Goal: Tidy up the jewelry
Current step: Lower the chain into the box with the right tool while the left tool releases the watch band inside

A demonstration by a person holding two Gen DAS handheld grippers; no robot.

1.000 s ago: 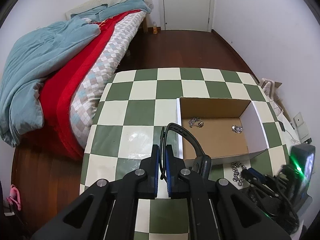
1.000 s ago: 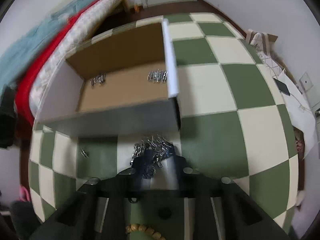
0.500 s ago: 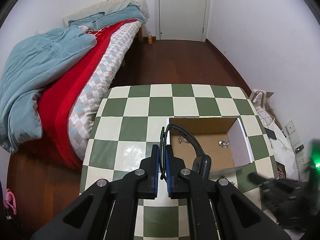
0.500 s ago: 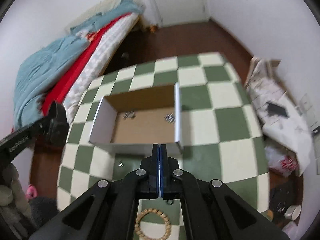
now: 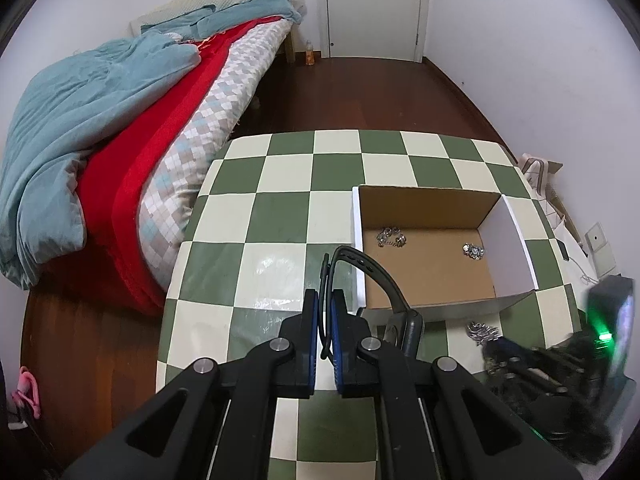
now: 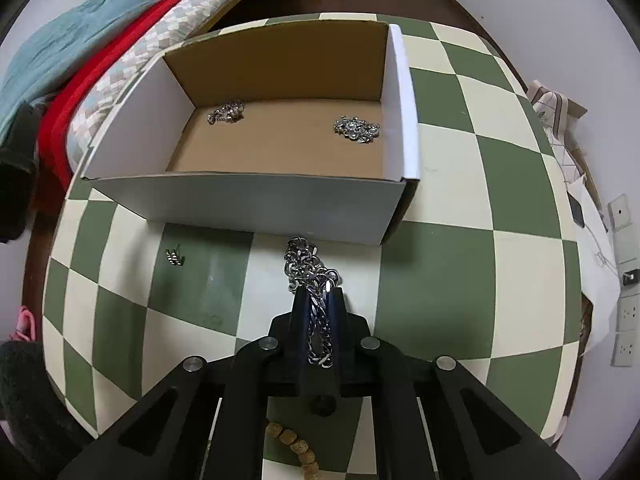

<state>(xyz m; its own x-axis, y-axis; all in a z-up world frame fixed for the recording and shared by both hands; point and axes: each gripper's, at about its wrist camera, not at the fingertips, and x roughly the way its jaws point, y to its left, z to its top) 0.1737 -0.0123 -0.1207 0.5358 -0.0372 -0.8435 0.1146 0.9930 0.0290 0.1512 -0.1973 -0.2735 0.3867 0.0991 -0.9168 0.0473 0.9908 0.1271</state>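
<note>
A silver curb chain [image 6: 312,276] is pinched in the right tongs [image 6: 319,300], its loose end heaped on the checkered tabletop [image 6: 440,272] just before the cardboard box [image 6: 248,200]. Two jewelry clusters [image 6: 357,129] lie inside the box. The left tongs [image 5: 325,308] clamp a black watch strap [image 5: 372,268] left of the box.
</note>
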